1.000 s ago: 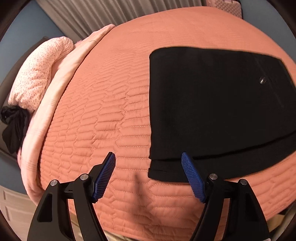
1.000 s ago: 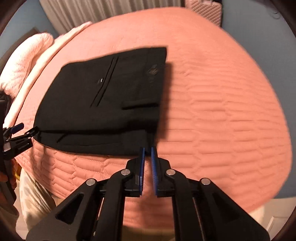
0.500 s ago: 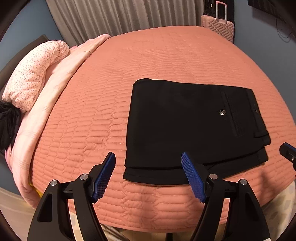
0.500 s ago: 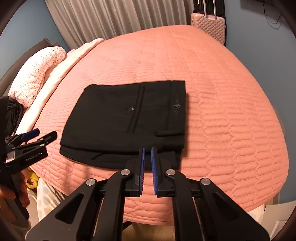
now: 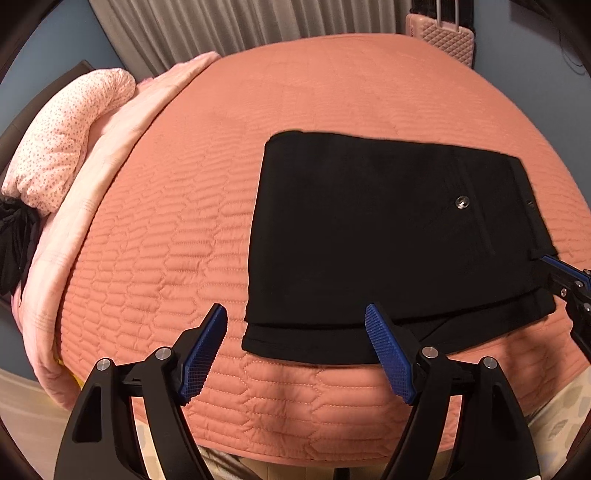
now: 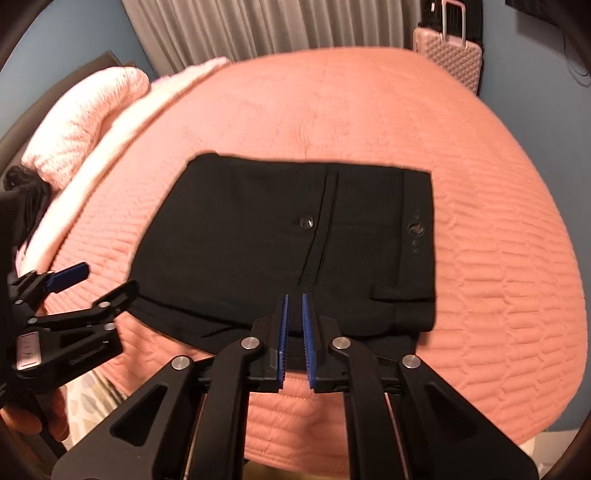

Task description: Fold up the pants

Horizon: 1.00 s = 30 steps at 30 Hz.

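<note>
The black pants lie folded into a flat rectangle on the salmon quilted bed, near its front edge, with a back-pocket button facing up. My left gripper hovers over the pants' near left corner; its jaws are opening and nothing is between them. In the right wrist view the pants fill the middle. My right gripper is shut and empty above their near edge, below the pocket seam. The left gripper shows at the left of that view, and the right gripper at the right edge of the left wrist view.
A dotted pink pillow and a folded pale pink blanket lie along the bed's left side, with a dark garment beside them. A pink suitcase and grey curtains stand beyond the far edge.
Both grippers drew back from the bed, so the whole folded pants come into view. The right gripper shifted left from the pants' right corner toward the middle of their near edge.
</note>
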Motion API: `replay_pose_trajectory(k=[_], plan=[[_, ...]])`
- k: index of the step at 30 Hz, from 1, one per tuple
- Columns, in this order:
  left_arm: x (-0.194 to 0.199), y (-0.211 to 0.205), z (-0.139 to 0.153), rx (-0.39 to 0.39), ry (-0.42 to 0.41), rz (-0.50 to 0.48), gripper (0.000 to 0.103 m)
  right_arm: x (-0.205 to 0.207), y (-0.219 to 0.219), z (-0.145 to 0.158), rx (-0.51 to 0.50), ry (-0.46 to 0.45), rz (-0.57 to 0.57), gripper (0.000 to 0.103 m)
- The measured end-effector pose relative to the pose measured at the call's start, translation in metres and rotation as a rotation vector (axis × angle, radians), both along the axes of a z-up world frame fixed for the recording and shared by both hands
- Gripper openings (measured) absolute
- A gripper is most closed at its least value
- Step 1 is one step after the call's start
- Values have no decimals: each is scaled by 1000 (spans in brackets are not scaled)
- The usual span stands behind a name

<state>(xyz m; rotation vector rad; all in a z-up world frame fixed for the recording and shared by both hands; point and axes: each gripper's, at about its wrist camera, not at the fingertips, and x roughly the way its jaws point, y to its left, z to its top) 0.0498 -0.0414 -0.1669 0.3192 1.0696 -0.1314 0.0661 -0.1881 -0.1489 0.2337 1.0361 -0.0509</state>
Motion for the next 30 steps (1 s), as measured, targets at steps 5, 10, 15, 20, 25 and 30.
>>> replay_pose_trajectory(k=[5,10,15,20,25,30], plan=[[5,8,-21,3,42,10,75,2,-4,-23,-9,37,-10,9],[8,8,-51,34,92,-3,75,-3,-27,-41,67,68,-58,6],[10,16,-67,26,99,12,85,4,-9,-9,38,25,-33,10],[12,27,-63,9,110,13,87,21,-5,-26,-32,109,-29,33],[13,51,-49,-25,90,57,86,85,49,33,-48,-55,135,49],[21,56,-65,-40,137,61,87,193,113,3,-59,-16,276,56]])
